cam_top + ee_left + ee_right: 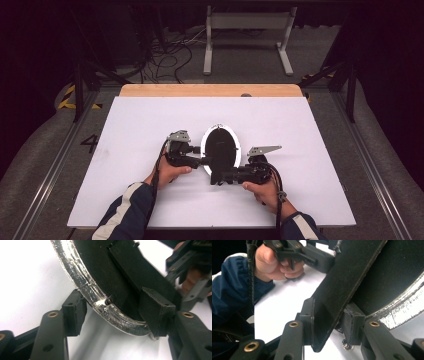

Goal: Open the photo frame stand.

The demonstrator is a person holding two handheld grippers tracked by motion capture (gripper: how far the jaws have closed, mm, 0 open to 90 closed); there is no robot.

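Right tongs clamped on oval mirror's black stand, left tongs astride its rim, long axis away from the person.

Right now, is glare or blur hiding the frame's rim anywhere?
High view: room dark, white table bright, oval frame small. Left gripper view: glare streaks on the clear rim, edges sharp. Right gripper view: the black strut is soft, rim glints.

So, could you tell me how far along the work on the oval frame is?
Done: the frame lies back-up on the table, and the right gripper is clamped on its black strut. In hand: the left gripper straddles the shiny rim; whether it pinches is unclear. Left: probably swinging the strut out and standing the frame up, since it lies flat.
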